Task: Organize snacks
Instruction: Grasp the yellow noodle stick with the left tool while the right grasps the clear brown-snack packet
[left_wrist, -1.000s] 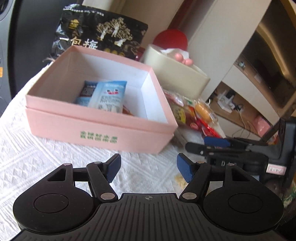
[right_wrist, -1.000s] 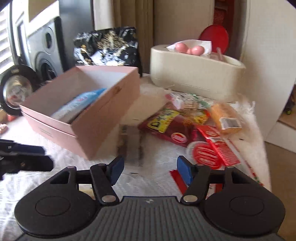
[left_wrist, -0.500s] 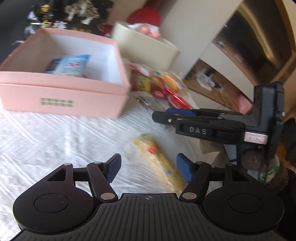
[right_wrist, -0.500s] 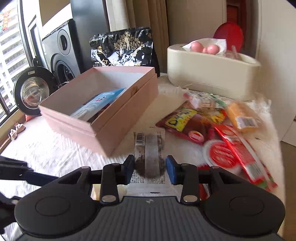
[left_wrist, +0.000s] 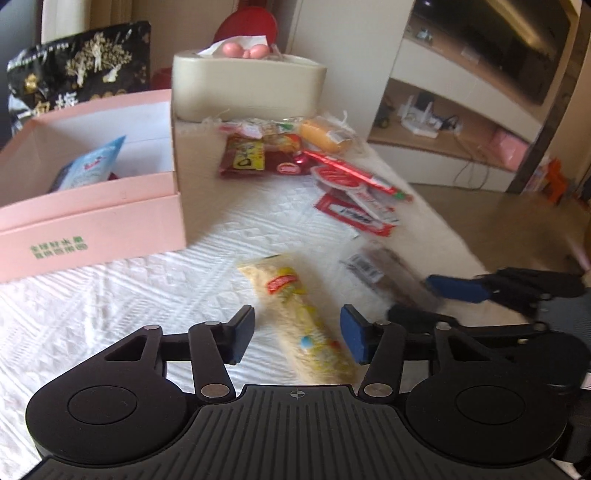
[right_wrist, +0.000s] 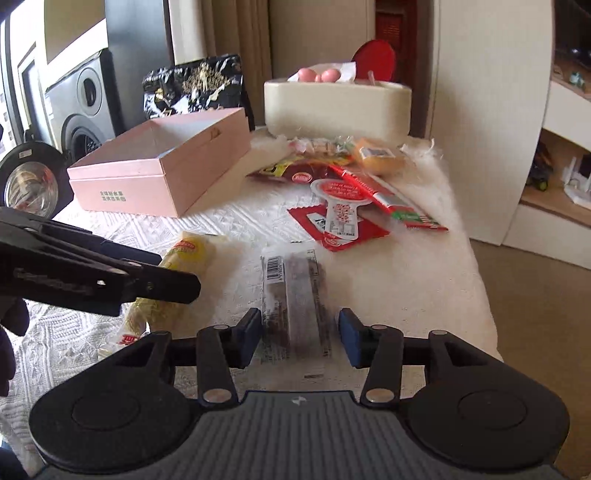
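left gripper (left_wrist: 297, 338) closing, jaws straddling yellow snack pack (left_wrist: 301, 321), pads not yet pressing | pack lying on white cloth (left_wrist: 92, 295), near-right of pink box (left_wrist: 92, 218), long axis angled slightly across fingers | right gripper (right_wrist: 299, 338) reopening, released around dark strip packet (right_wrist: 293, 291)

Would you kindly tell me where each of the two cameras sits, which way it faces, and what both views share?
Left wrist: on the left hand-held gripper, facing down the table at a yellow snack packet between its open jaws; right hand-held gripper at right.
Right wrist: on the right hand-held gripper, over a clear dark-snack packet between its open jaws; left hand-held gripper at left.
Shared: pink box, cream container, both packets.
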